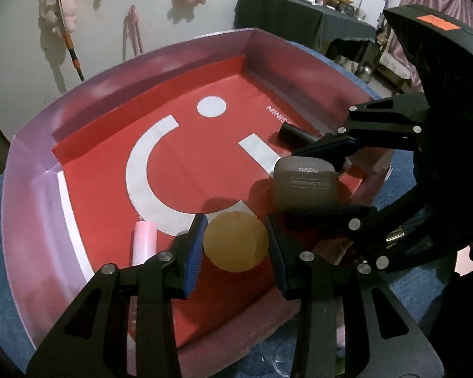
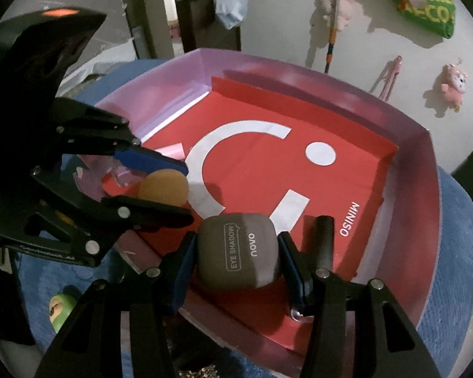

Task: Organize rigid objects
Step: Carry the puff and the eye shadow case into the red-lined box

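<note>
We are holding both grippers over the red box point(image 1: 78, 170). Our left gripper point(image 1: 236, 249) is closing its blue pads point(image 1: 195, 252) on a round tan disc point(image 1: 236, 242), nearly shut around it. Just to its left a pink tube point(image 1: 144, 242) is lying on the box floor. Our right gripper point(image 2: 236, 261) is gripping a grey eyeshadow case point(image 2: 238, 252) between its pads, about a third open. A black tube point(image 2: 324, 239) is lying just to the right of this gripper, inside the box.
</note>
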Tool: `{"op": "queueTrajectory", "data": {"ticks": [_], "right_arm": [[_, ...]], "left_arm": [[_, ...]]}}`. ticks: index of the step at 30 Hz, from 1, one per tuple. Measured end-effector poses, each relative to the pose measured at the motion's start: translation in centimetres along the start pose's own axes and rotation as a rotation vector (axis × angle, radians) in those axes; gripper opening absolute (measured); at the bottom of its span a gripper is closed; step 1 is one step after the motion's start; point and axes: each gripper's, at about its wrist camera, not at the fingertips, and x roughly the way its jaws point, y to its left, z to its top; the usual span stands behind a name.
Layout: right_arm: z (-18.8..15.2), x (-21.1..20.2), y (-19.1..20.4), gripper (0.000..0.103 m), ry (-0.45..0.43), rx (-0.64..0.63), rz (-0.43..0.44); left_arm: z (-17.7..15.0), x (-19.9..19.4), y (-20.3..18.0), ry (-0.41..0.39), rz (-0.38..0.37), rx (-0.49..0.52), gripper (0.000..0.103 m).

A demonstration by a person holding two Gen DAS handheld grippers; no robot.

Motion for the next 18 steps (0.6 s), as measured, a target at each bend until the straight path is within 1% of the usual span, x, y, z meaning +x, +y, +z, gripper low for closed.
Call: {"op": "queueTrajectory", "data": {"ticks": [7, 18], "right_arm": [[0.2, 1.3, -0.2, 0.054, 0.042, -0.02, 0.001], [0.3, 1.7, -0.3, 0.055, 0.044, -0.029, 0.001]], "left_arm": [[-0.1, 0.9, 0.3, 0.037, -0.003, -0.001, 0.036], [-0.1, 0.9, 0.2, 0.038, 0.0, 0.022, 0.036]]}}
